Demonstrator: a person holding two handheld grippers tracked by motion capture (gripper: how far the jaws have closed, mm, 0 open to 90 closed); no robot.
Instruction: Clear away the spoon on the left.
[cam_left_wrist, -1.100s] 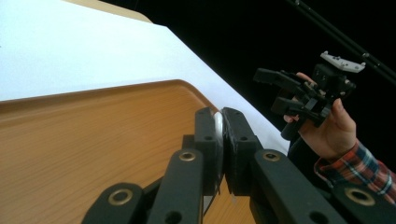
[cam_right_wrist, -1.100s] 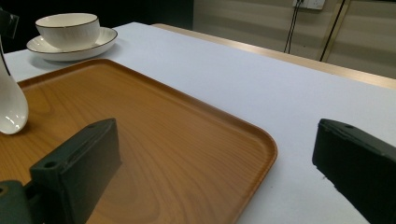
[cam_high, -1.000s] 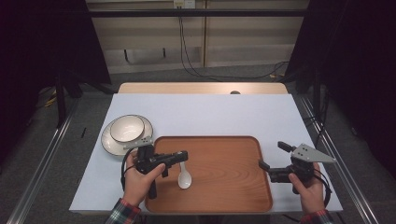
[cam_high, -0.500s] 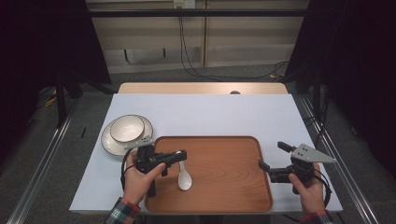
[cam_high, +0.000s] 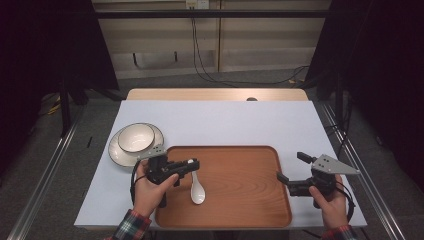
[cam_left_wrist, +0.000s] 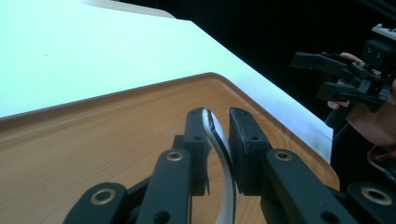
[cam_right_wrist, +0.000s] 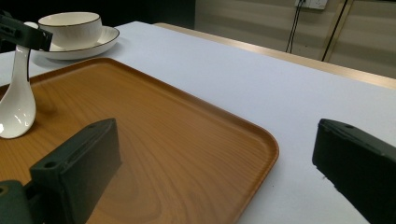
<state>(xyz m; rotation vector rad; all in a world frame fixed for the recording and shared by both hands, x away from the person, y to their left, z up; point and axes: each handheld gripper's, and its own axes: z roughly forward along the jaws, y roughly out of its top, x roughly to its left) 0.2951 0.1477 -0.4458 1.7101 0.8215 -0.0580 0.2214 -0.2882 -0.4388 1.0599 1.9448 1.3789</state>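
A white ceramic spoon (cam_high: 198, 190) rests its bowl on the wooden tray (cam_high: 240, 185), with its handle lifted. My left gripper (cam_high: 191, 164) is shut on the handle's end, over the tray's left part. In the left gripper view the curved handle (cam_left_wrist: 218, 144) sits pinched between the two black jaws. From the right gripper view the spoon (cam_right_wrist: 16, 107) stands tilted at the far left. My right gripper (cam_high: 290, 166) is open at the tray's right edge with nothing between its jaws, which straddle the tray's corner (cam_right_wrist: 261, 144).
A white bowl (cam_high: 136, 137) sits on a white plate (cam_high: 120, 152) left of the tray, just behind the left hand. The white tabletop (cam_high: 225, 120) stretches behind the tray. The table's wooden far edge (cam_high: 215, 94) and dark floor lie beyond.
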